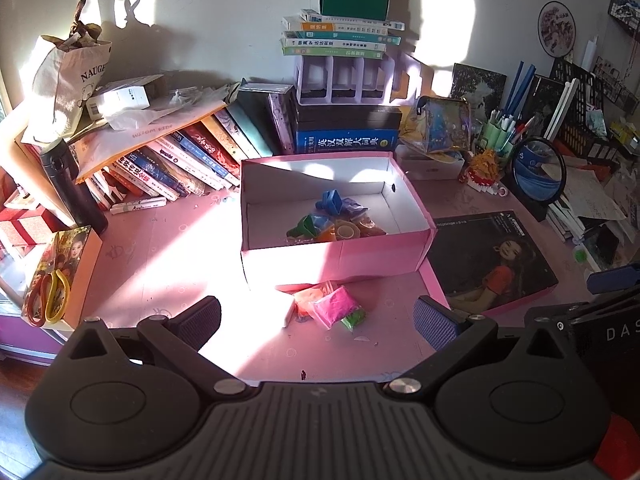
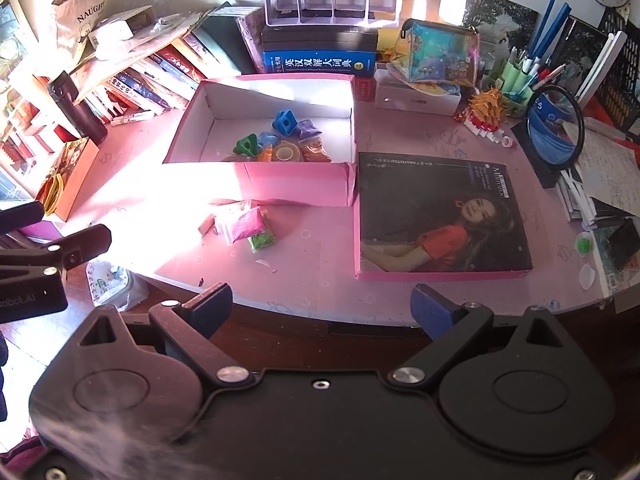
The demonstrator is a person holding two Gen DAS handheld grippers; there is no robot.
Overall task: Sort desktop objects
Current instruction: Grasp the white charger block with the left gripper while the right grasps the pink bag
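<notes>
An open pink box point(image 1: 336, 258) point(image 2: 296, 184) stands mid-desk, holding blue and green triangular pieces, a tape roll point(image 1: 346, 232) point(image 2: 289, 153) and small bags. In front of it lie a magenta bag point(image 1: 334, 306) point(image 2: 248, 224), a green bag point(image 1: 354, 318) point(image 2: 262, 241), an orange bag point(image 1: 310, 298) and a white eraser point(image 1: 289, 312) point(image 2: 206, 224). My left gripper point(image 1: 316, 322) is open and empty just before these bags. My right gripper point(image 2: 320, 310) is open and empty, back over the desk's front edge.
The box lid point(image 2: 440, 216) point(image 1: 492, 260) with a woman's portrait lies right of the box. Leaning books point(image 1: 176, 164), a black bottle point(image 1: 74, 188), scissors point(image 1: 50, 292), a blue dictionary point(image 2: 320, 64), a pen holder point(image 2: 520, 80) and a round mirror point(image 2: 554, 126) ring the desk.
</notes>
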